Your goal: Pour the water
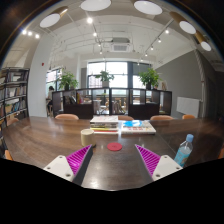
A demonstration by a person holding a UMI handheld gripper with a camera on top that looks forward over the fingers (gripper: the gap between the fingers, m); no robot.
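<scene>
Two open fingers (114,158) above table (60,135), bottle (184,150) right.

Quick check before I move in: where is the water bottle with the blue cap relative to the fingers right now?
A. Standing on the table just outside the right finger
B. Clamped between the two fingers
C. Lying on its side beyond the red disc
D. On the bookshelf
A. The water bottle stands upright on the table outside the right finger; the gripper is open with nothing between its fingers.
</scene>
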